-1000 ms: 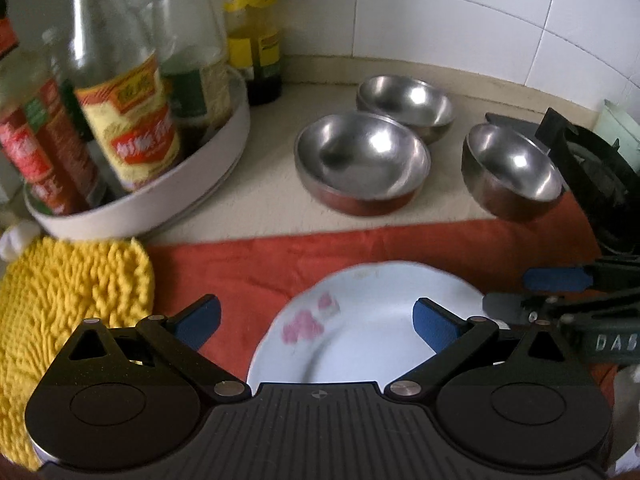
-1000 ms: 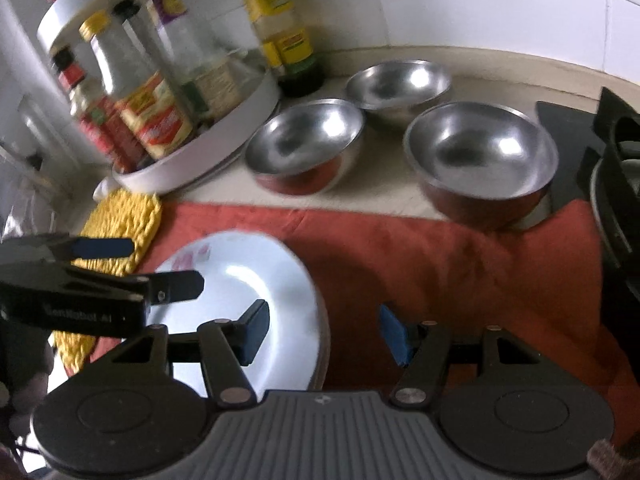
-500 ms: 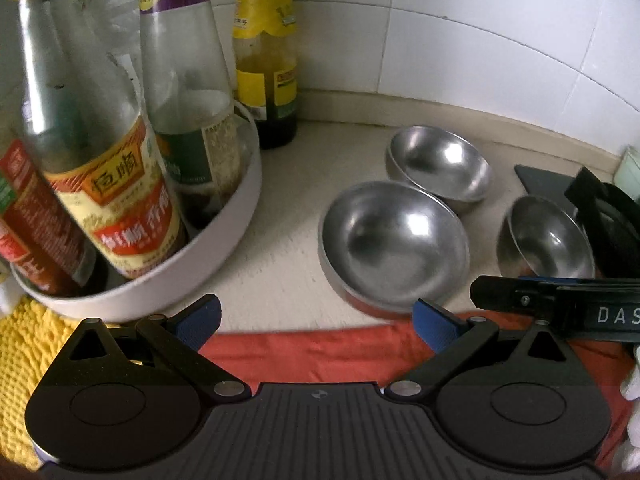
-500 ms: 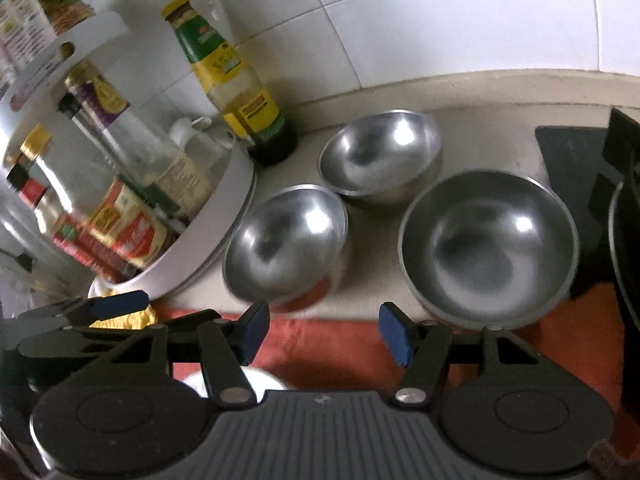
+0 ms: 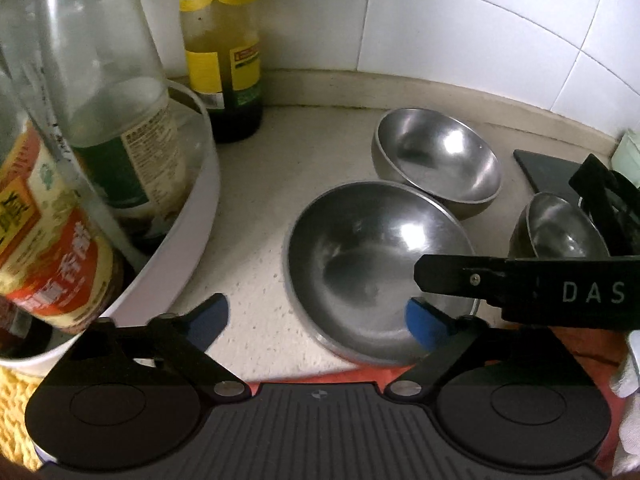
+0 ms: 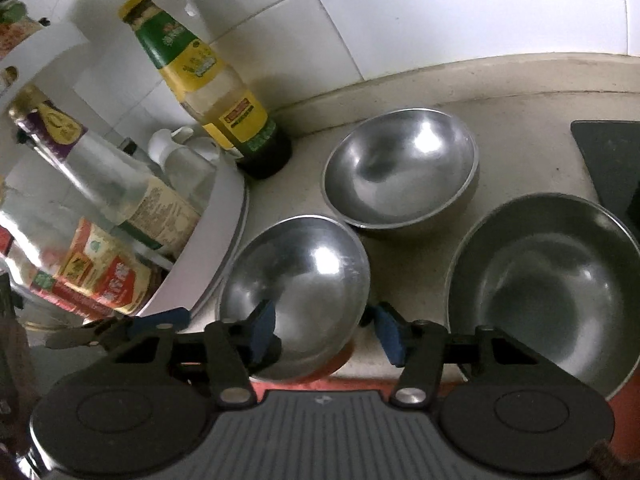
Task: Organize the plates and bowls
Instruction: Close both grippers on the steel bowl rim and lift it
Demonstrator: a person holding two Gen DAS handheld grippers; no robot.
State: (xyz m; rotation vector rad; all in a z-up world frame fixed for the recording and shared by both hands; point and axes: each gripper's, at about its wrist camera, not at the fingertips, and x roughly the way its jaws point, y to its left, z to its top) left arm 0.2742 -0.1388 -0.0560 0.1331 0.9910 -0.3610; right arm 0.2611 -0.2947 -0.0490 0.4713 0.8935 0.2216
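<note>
Steel bowls, three of them, sit mouth-up on the pale speckled counter near the tiled wall; being round, they have no long axis to speak of. The near bowl lies by the white turntable tray of sauce bottles, the back bowl just behind it, and the right bowl close beside the black stove. A yellow-labelled bottle stands in the corner. The left gripper holds nothing: its jaws have just been closing, with the near bowl's left rim between the blue pads but not pressed. The right gripper straddles that same bowl's right rim, one pad inside and one outside; its jaws have also just been closing, and no pad is seen pressing the steel. A second ago both cameras looked down on a white plate on the red cloth; now the plate is out of view and the bowls fill both views.
</note>
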